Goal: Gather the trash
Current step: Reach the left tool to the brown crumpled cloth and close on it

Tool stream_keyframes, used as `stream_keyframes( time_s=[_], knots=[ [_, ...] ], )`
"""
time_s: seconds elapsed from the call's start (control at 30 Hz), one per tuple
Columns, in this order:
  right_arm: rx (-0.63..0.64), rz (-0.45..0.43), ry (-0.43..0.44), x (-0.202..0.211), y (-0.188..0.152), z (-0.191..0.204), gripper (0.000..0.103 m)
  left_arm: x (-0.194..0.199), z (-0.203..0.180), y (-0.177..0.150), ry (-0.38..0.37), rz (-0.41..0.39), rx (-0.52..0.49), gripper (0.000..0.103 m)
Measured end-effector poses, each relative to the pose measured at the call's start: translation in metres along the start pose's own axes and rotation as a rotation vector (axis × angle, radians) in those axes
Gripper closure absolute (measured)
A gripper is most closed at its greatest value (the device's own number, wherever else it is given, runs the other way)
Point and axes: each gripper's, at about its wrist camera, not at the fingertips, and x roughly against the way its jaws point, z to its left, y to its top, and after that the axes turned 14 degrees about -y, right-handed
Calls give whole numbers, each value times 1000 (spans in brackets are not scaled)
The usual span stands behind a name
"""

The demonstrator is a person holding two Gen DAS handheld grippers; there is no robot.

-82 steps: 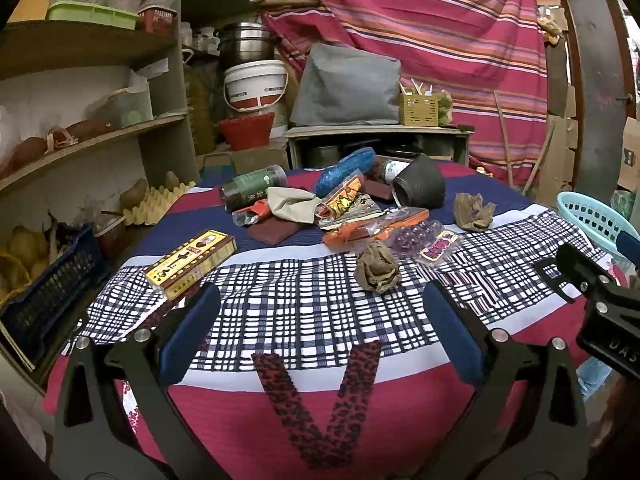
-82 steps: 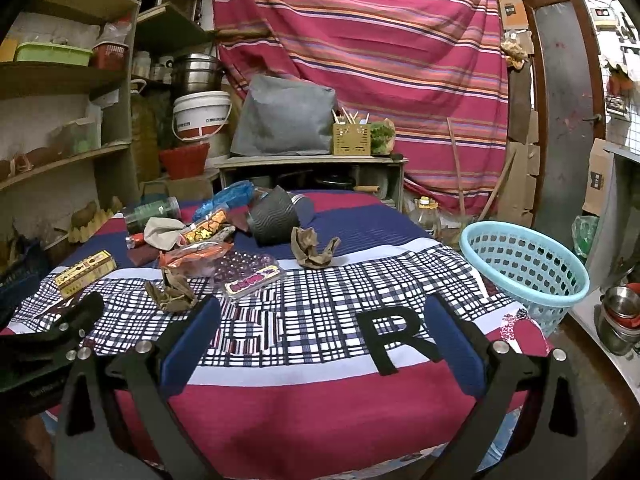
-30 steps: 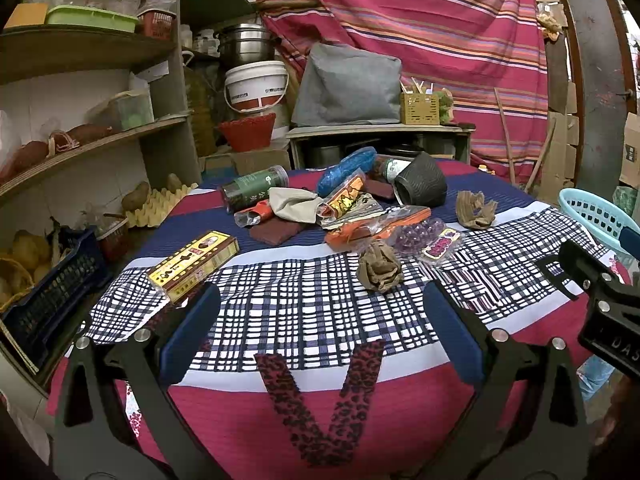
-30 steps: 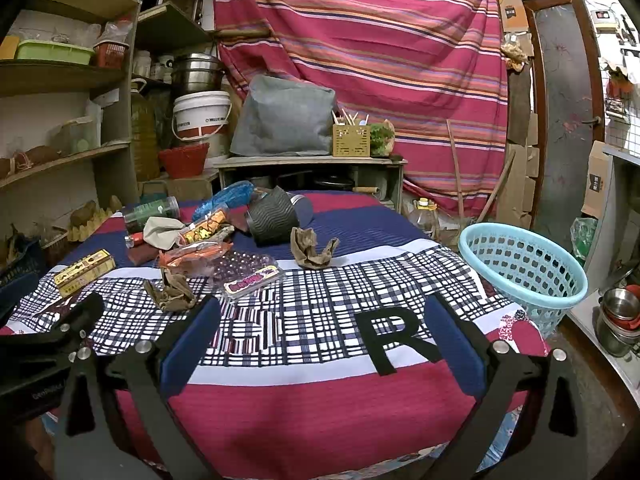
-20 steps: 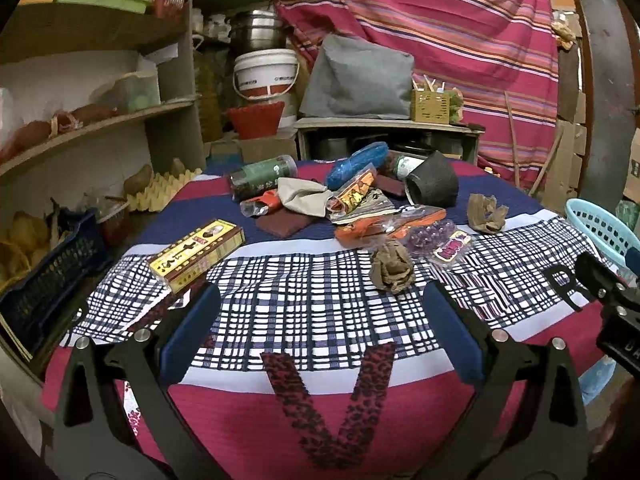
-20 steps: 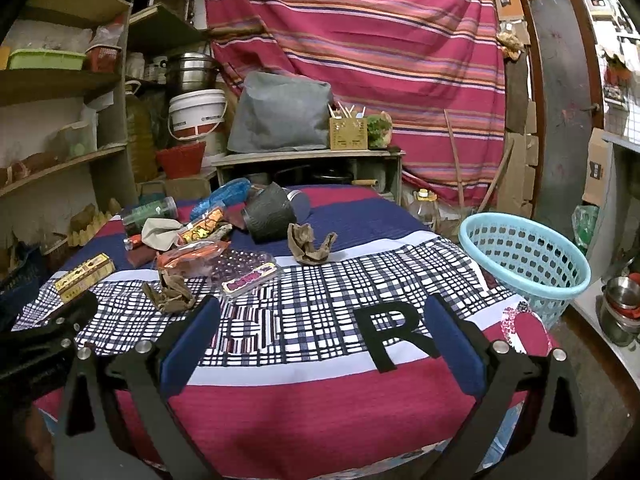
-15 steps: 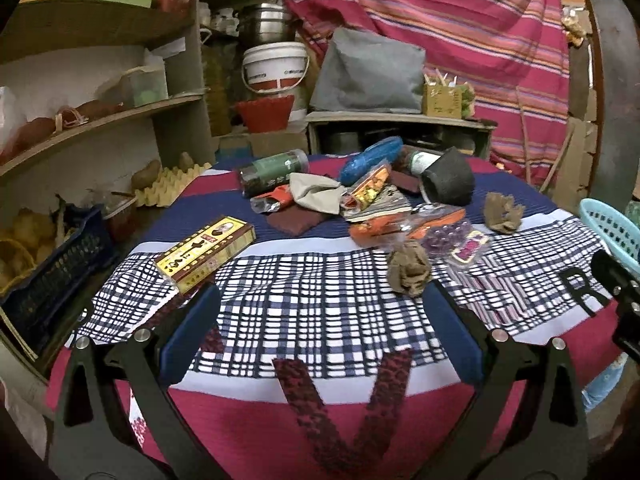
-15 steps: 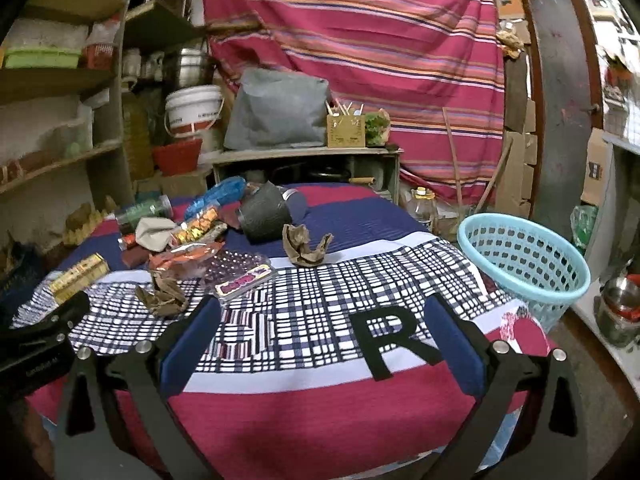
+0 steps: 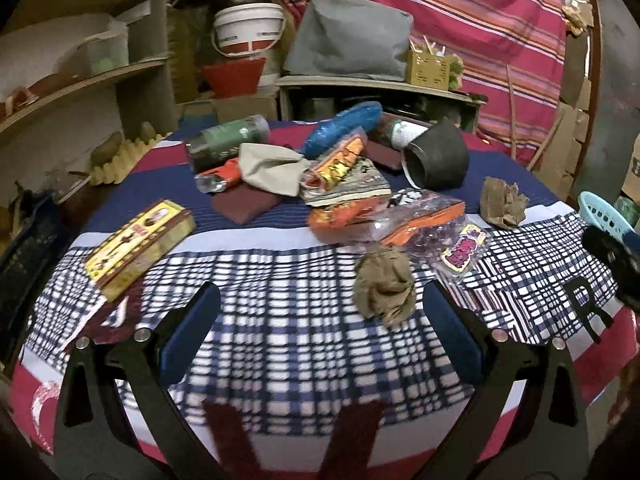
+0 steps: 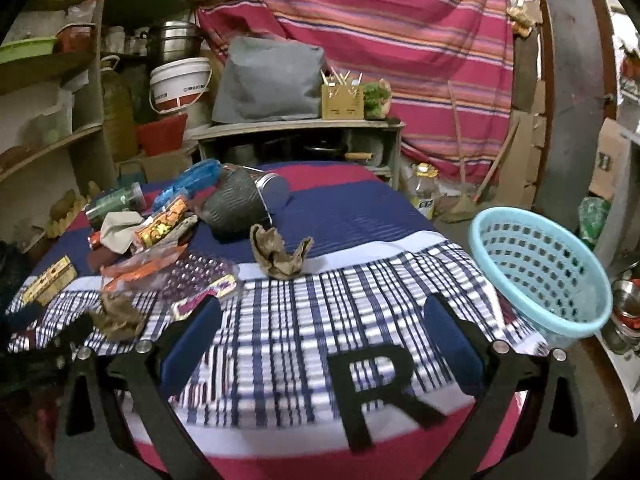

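A crumpled brown paper ball (image 9: 385, 286) lies on the checked tablecloth just ahead of my left gripper (image 9: 320, 336), which is open and holds nothing. A second crumpled brown paper (image 10: 280, 256) lies ahead of my right gripper (image 10: 320, 340), also open with nothing in it; the same paper (image 9: 502, 204) shows at the right in the left wrist view. Wrappers and packets (image 9: 360, 184) are heaped further back. A yellow box (image 9: 140, 246) lies at the left. The light blue basket (image 10: 540, 276) stands off the table's right edge.
A dark ribbed cup (image 10: 236, 206) lies on its side behind the papers, beside a green jar (image 9: 228, 142) and a blue bottle (image 9: 344, 126). Shelves (image 9: 80, 84) stand at the left. A low cabinet (image 10: 296, 136) and striped curtain (image 10: 400, 40) are behind.
Both grippers have moved forward over the table toward the litter, so the paper balls and wrappers appear larger and closer. Both stay open.
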Motion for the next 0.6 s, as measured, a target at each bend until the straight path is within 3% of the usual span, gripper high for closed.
stream_keyframes(
  time_s=[0.23,0.3,0.37,0.4,0.6],
  knots=[
    [-72,74,-27,-29,-6,-12,4,-32,-3,15,-48,55,18,6],
    [-77,74,-44,-30,-7,-14,4,-40,-3,18,-55,85,16,14],
    [-72,69,-62,-30,-8,-15,4,-51,-2,17,-84,144,22,33],
    [-71,69,-65,-31,-8,-15,4,-53,-1,16,-100,159,28,35],
    [-72,76,-60,-32,-10,-14,4,-49,-1,13,-176,164,18,62]
  ],
)
